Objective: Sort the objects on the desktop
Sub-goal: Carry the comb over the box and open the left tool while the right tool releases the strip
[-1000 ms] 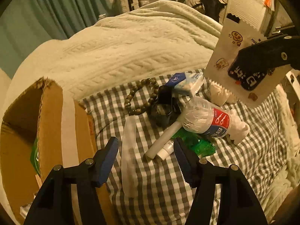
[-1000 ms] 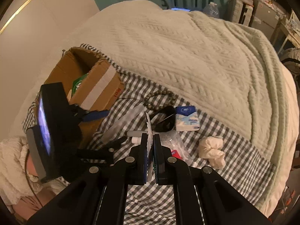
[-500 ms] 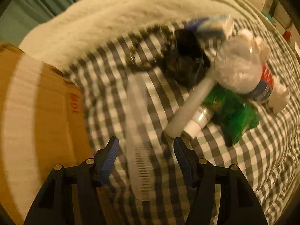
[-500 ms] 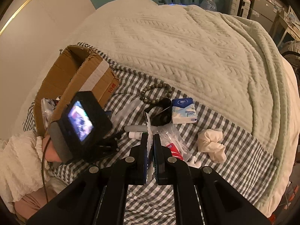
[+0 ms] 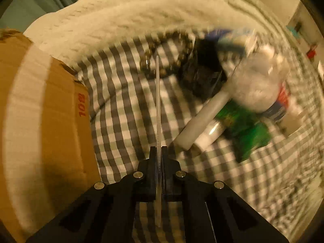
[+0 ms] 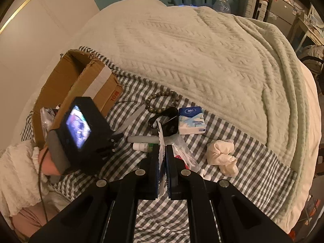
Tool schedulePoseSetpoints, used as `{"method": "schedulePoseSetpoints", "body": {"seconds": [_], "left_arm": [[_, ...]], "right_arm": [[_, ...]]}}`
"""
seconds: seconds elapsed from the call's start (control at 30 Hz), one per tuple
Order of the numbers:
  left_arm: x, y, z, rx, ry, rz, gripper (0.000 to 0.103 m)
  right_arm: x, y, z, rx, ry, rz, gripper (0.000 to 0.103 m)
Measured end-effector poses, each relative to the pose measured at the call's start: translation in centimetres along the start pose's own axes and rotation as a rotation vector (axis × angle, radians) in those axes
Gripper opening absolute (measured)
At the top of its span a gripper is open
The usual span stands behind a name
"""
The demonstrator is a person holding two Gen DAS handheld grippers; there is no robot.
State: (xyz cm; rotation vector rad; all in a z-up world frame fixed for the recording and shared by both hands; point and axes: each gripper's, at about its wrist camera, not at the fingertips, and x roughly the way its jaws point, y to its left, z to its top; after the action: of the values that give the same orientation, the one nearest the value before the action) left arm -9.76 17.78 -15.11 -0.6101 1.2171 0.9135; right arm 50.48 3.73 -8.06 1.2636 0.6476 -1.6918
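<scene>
My left gripper (image 5: 159, 149) pointed steeply down at the checked cloth (image 5: 121, 109) on the bed, its jaws pressed together on a clear plastic comb (image 5: 158, 101). I saw the comb edge-on, as a thin pale strip running from between the pads out toward the bead bracelet (image 5: 168, 52). In the right wrist view the comb (image 6: 131, 119) slanted up off the cloth from the left gripper's tip (image 6: 117, 136), its teeth showing near the grip.

My right gripper (image 6: 162, 151) was clamped on a white paper packet with a zigzag edge (image 6: 161, 139), held above the pile; I could see only its thin edge between the pads.

The cardboard box (image 6: 81, 85) stood open at the left edge of the cloth, just beside the left gripper, with some wrapped things inside that I could not make out. On the cloth lay the rest: the bracelet (image 6: 162, 101), a black curved item (image 6: 168, 121) beside it, a blue and white tissue pack (image 6: 191, 121) touching that item, a white tube (image 6: 141, 139) and a small white bottle (image 6: 141, 146) side by side, a green packet (image 5: 249, 135) under a crumpled clear plastic bottle with a red and blue label (image 5: 261, 89), and a cream cloth bundle (image 6: 222, 158) lying apart at the right. The left wrist view was blurred, so finer detail there was lost.

A cream knitted blanket (image 6: 202, 50) covered the bed beyond the cloth. My white sleeve (image 6: 18, 172) showed behind the left gripper.
</scene>
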Motion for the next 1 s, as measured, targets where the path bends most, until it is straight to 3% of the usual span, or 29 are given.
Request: {"method": "schedulePoseSetpoints", "body": {"seconds": [0.23,0.47,0.7,0.9,0.93,0.97,1.0], "left_arm": [[-7.7,2.8,1.7,-0.149,-0.163,-0.106,0.003],[-17.1,8.3,0.7,-0.372,-0.301,-0.085,0.003],[-19.6,13.2,-5.5,-0.555,-0.265,0.043,0.003],[-19.2,15.3,-8.1,-0.618,-0.232,0.105,0.004],[-19.3,15.6,-8.4,-0.627,-0.238,0.113,0.006],[-19.4,15.9,-8.6,-0.634,-0.241,0.118,0.009],[-19.4,16.2,-8.8,-0.641,-0.240,0.122,0.021]], "right_arm": [[-3.2,1.3,0.7,0.000,-0.075,-0.009,0.005],[-7.0,5.4,2.1,0.001,-0.184,0.042,0.005],[-6.8,13.8,4.4,-0.056,-0.222,0.184,0.005],[-4.2,20.2,5.8,-0.133,-0.221,0.256,0.005],[-3.9,20.7,5.8,-0.138,-0.233,0.261,0.009],[-3.6,21.0,5.8,-0.139,-0.241,0.269,0.025],[-3.2,21.3,5.9,-0.138,-0.239,0.279,0.036]]}}
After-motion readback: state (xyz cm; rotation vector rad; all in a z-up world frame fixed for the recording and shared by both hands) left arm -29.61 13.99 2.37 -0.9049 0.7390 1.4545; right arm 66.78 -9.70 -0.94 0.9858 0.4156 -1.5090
